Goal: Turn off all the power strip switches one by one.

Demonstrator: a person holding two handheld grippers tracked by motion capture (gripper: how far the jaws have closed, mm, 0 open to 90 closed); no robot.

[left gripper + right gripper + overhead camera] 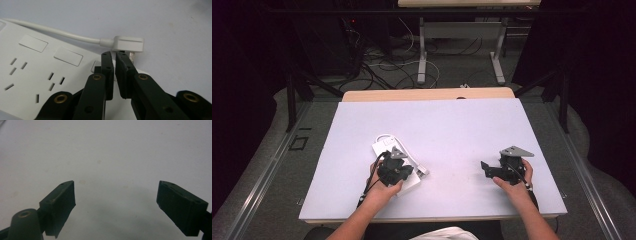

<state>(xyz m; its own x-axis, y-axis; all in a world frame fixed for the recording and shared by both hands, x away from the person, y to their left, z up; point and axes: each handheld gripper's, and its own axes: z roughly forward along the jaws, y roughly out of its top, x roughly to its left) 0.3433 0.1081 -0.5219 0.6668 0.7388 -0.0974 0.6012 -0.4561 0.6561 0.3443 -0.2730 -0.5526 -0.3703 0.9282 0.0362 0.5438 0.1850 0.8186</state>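
The white plug (128,44) lies unplugged on the worktop (452,125) beside the power strip (37,70); left tongs (116,58) nearly pressed together, empty, just before it; right tongs (116,195) spread, idle. Plugging in remains.

Your left gripper (115,56) sits over the power strip (32,72); its plug (128,43) lies just beyond the jaws on the worktop (452,130).

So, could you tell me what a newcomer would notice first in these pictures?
Probably the white power strip at the near left of the pale table, with the left tool over its end, jaws nearly shut, a narrow gap between them, just short of the strip's own white plug. Next, the right tool, held wide open over bare table at the near right.
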